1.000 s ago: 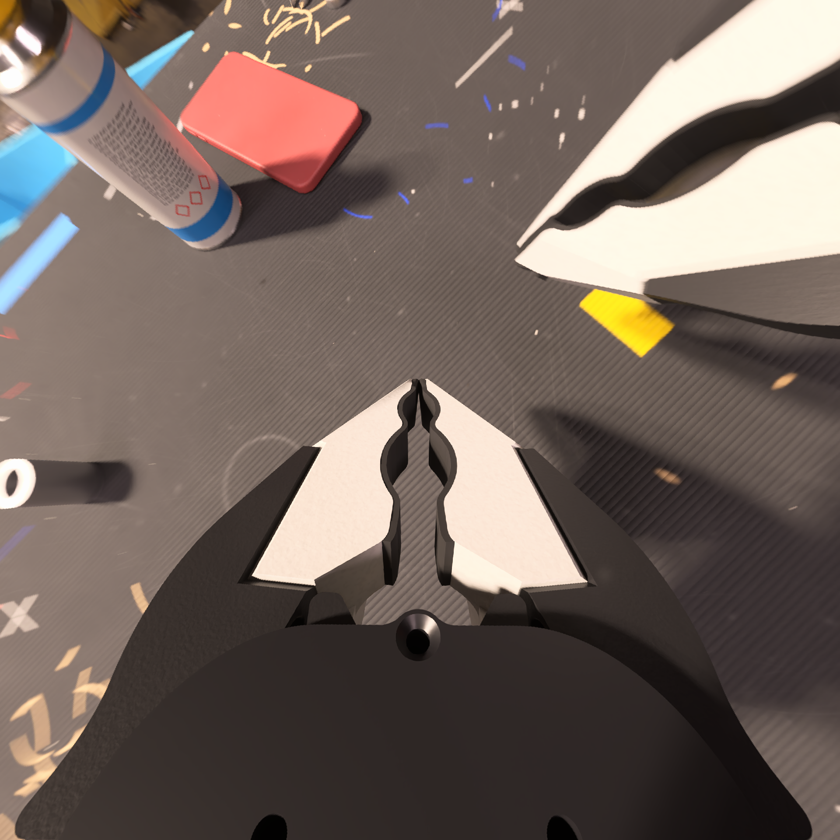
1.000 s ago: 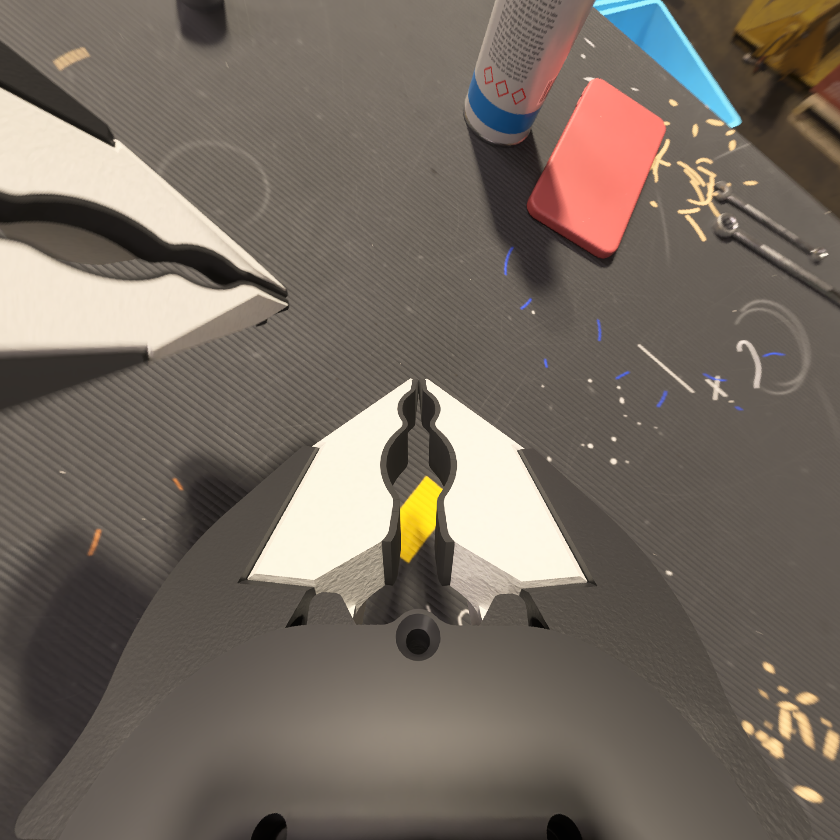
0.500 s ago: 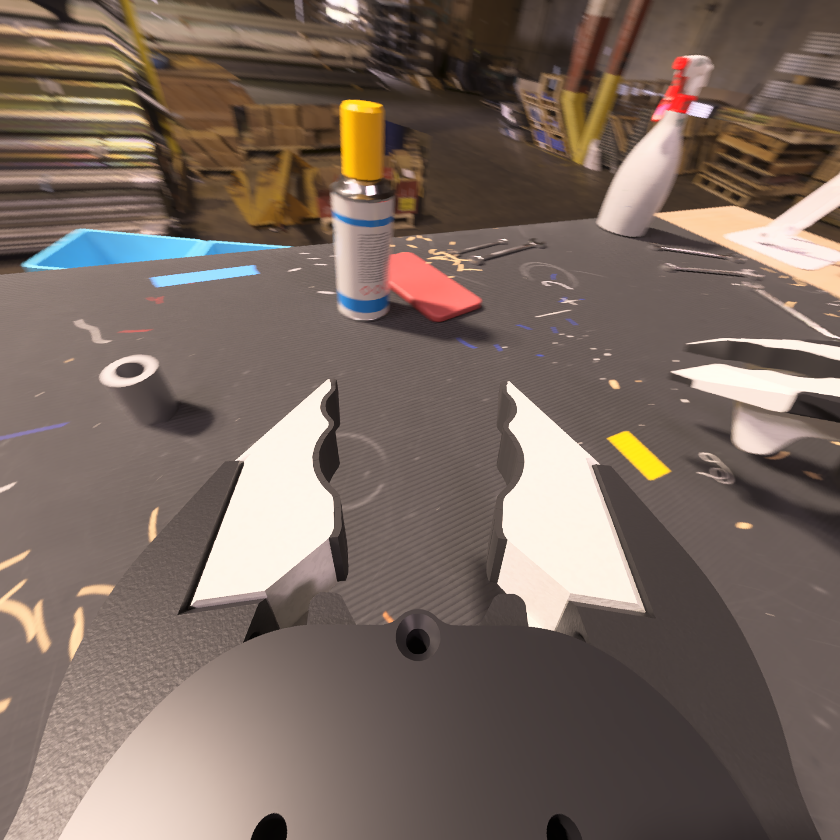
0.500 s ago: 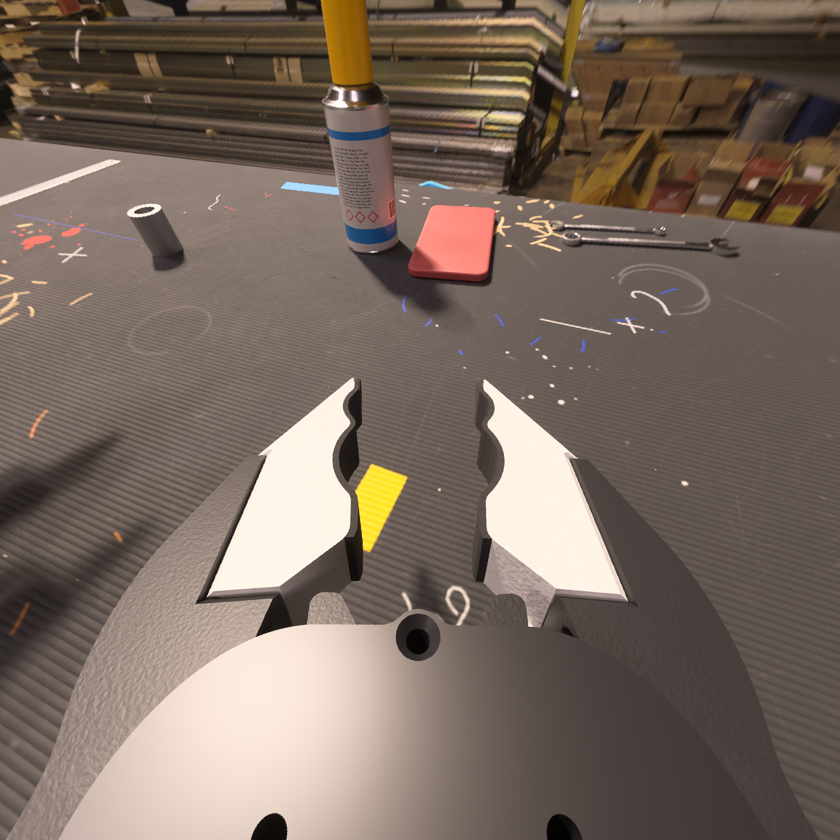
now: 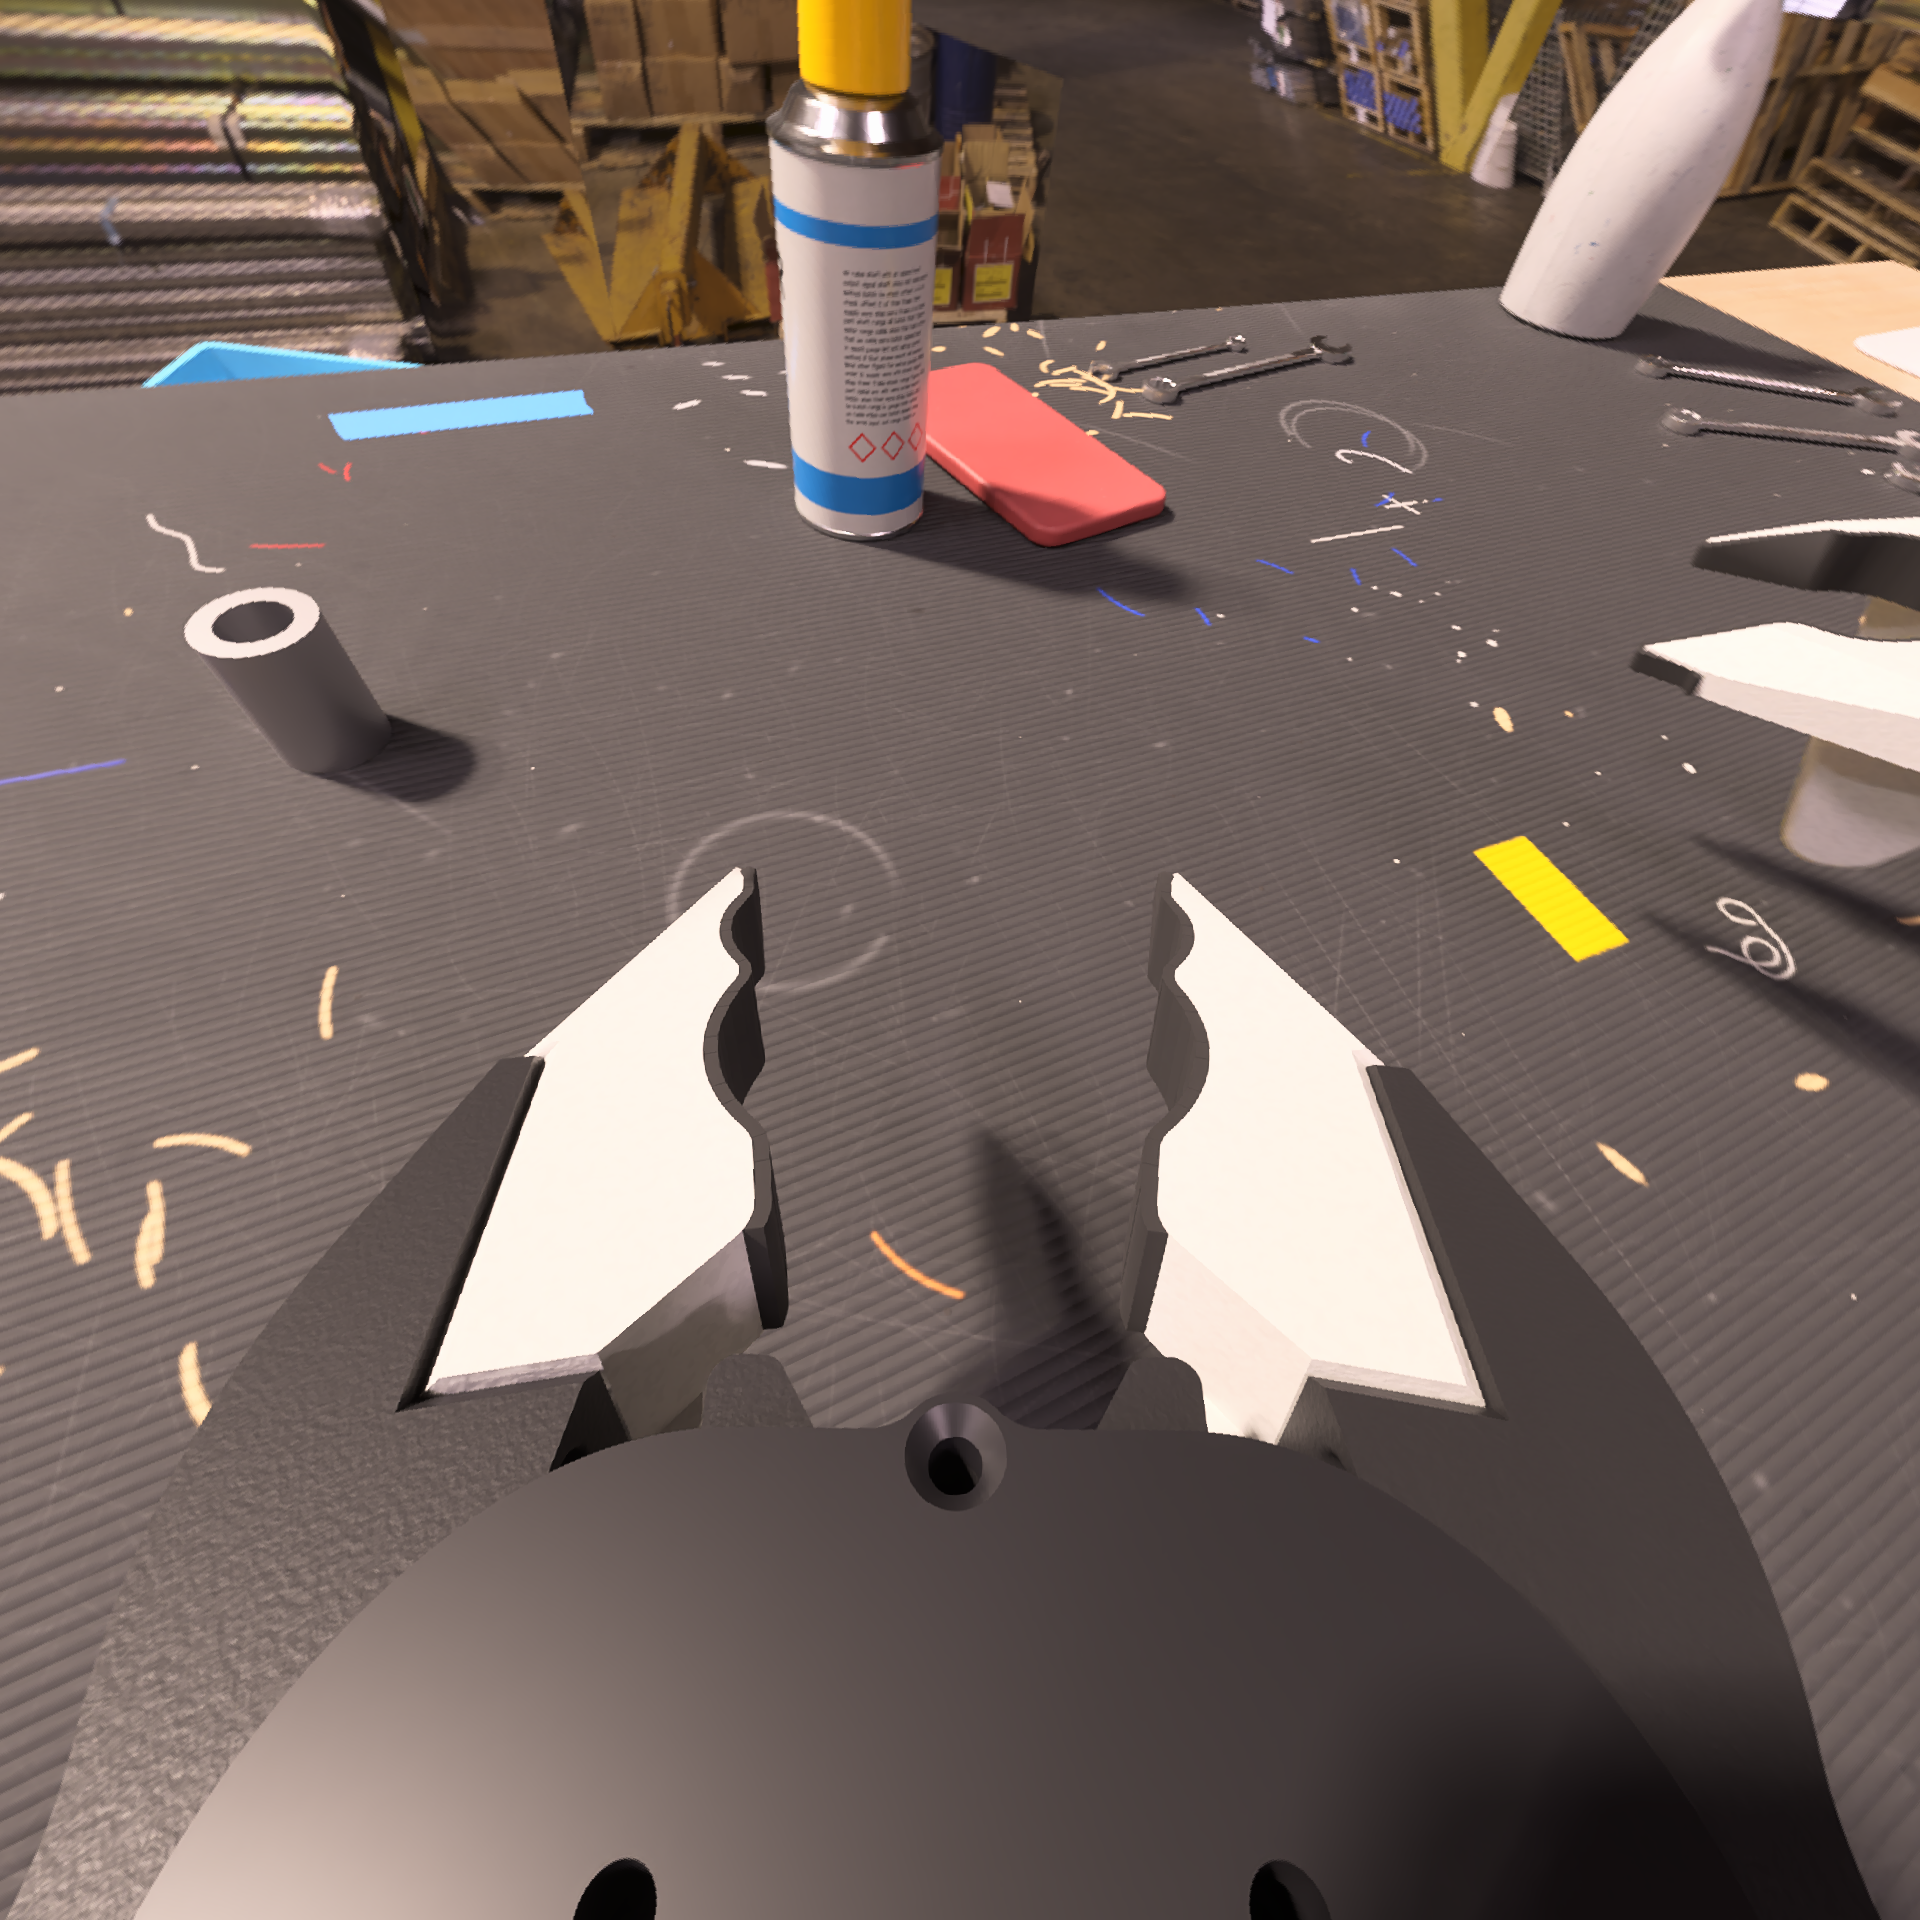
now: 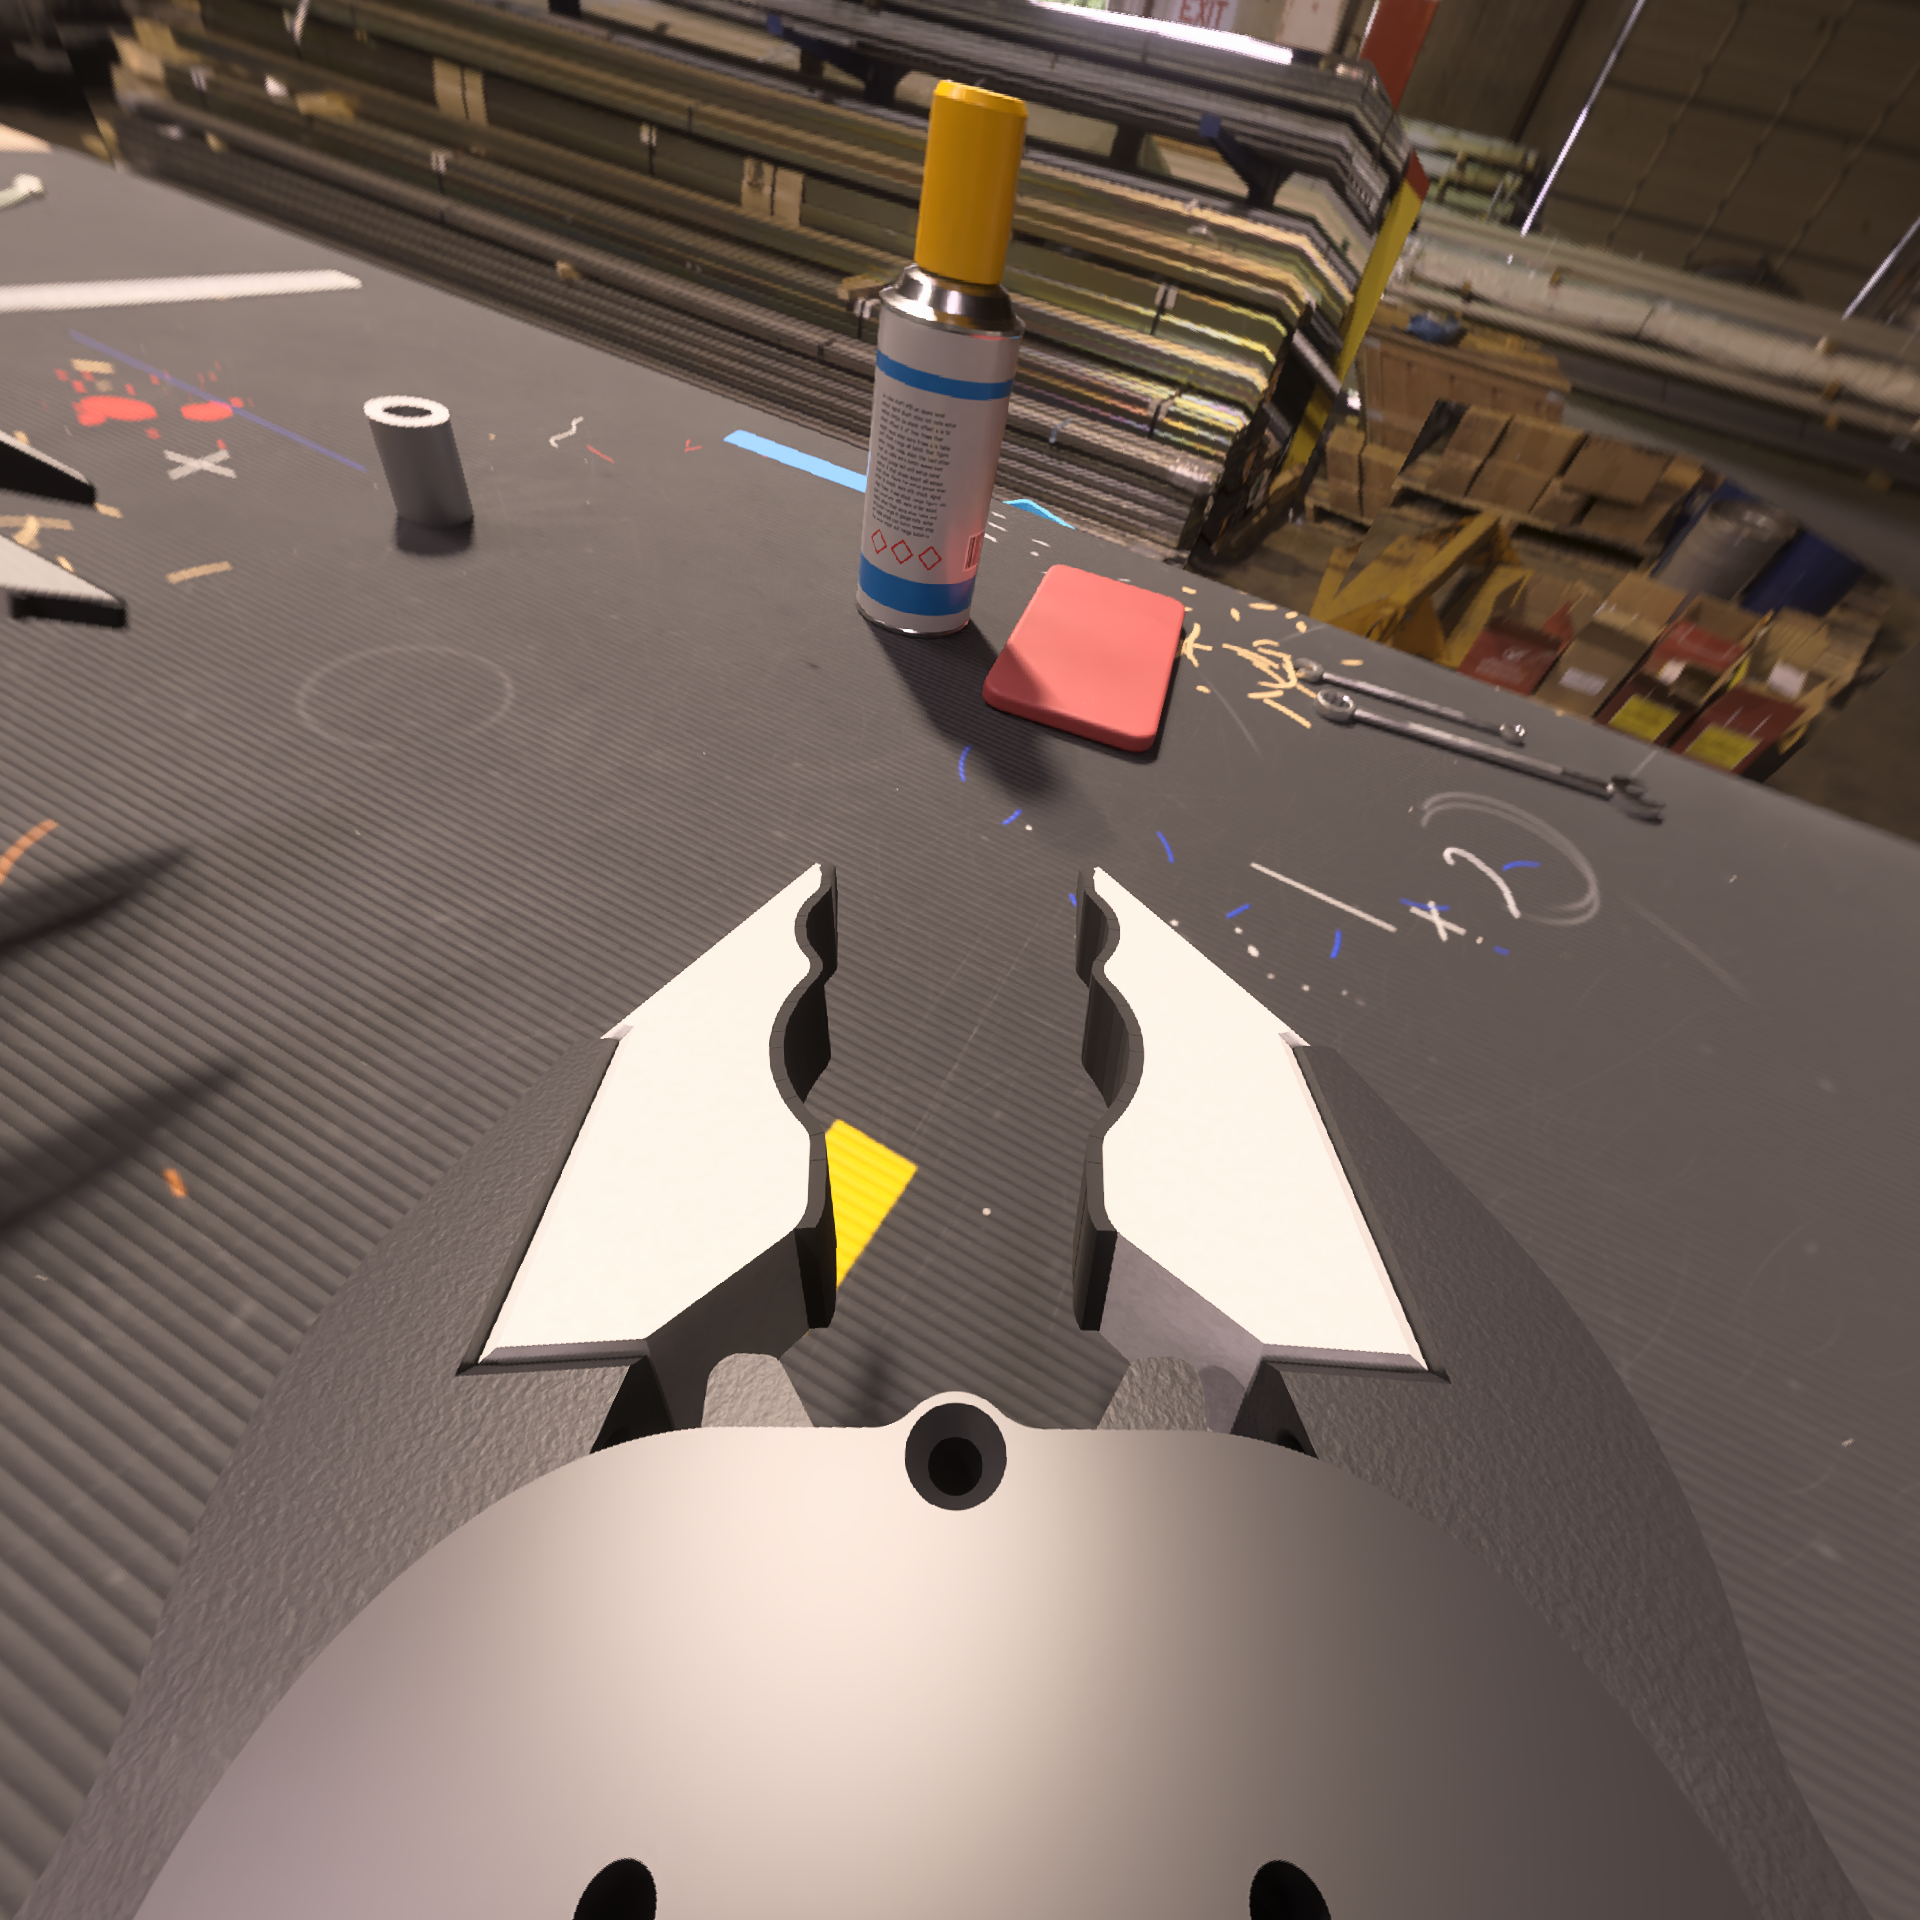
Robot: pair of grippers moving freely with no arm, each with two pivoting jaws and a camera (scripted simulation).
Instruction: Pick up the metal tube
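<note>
A short grey metal tube stands upright on the dark ribbed tabletop, well to the left of a tall white spray can. A flat red rounded block lies just beside the can's right. Two steel wrenches lie farther right, near the table's far edge.

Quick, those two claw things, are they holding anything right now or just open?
Left gripper: jaws open, holding nothing.
Right gripper: jaws open, holding nothing.
The metal tube stands untouched on the table.
</note>
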